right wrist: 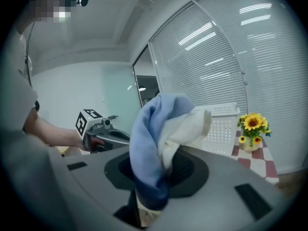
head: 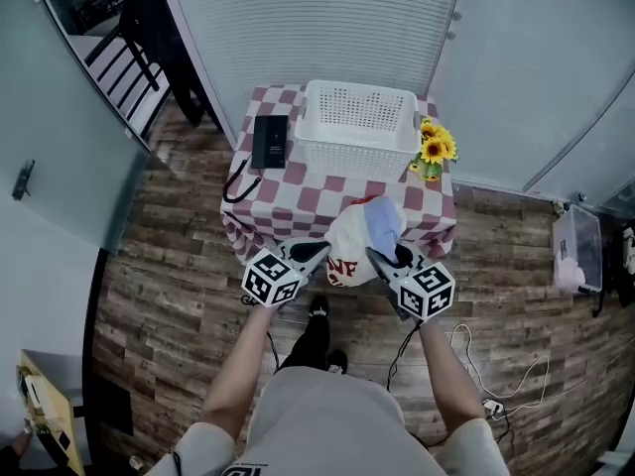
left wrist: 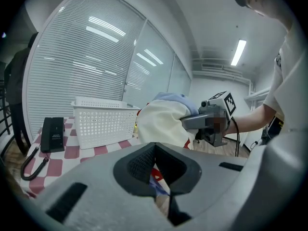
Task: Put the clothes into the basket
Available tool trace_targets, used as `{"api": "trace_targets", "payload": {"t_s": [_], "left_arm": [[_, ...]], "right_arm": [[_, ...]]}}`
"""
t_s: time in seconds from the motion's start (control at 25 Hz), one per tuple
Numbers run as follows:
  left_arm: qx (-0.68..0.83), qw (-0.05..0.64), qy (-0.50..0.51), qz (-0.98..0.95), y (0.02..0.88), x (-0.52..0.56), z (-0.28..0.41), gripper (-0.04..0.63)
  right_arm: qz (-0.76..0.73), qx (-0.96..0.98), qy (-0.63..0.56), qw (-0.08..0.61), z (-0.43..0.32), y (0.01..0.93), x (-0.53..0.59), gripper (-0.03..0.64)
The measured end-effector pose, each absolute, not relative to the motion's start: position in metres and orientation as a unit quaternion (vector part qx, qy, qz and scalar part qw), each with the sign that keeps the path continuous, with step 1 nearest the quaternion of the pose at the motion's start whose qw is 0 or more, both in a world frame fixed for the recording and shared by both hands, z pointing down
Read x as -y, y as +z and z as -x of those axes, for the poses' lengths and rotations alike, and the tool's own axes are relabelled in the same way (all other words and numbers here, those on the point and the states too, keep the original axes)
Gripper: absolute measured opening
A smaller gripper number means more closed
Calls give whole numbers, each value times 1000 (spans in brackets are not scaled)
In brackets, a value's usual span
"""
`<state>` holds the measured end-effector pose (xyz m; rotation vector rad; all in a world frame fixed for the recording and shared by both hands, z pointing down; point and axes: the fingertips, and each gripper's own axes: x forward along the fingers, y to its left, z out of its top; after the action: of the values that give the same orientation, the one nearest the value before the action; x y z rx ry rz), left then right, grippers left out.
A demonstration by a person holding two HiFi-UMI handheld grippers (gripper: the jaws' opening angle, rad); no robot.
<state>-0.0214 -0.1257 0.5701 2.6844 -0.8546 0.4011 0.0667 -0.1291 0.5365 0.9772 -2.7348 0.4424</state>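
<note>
A bundle of clothes, cream with red print and a pale blue piece on top, hangs in the air just in front of the table's near edge. My left gripper is shut on its left side; printed cloth shows between the jaws in the left gripper view. On the bundle's right side my right gripper is shut on the blue and cream cloth, which drapes over its jaws. The white perforated basket stands empty at the back of the table, beyond the bundle.
The table wears a red and white checkered cloth. A black telephone with a coiled cord lies left of the basket. A pot of sunflowers stands at its right. Window blinds run behind the table, and a clear box sits on the wooden floor.
</note>
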Motion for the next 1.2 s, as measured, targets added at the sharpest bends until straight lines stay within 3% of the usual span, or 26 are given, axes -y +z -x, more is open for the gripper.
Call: {"api": "trace_targets", "payload": {"t_s": [0.32,0.76,1.2], "left_arm": [[272,147,113,-944,546,205,11,12],[253,66,98,-960,461,354,17,12],[279,36,95,-955,418,461,8,12]], "right_arm": [[-323,933,134,90,-52,508,203,120],[-352,931,82,48,-32,429,339,120],[-355,933,52,33,-29,387,443,120]]}}
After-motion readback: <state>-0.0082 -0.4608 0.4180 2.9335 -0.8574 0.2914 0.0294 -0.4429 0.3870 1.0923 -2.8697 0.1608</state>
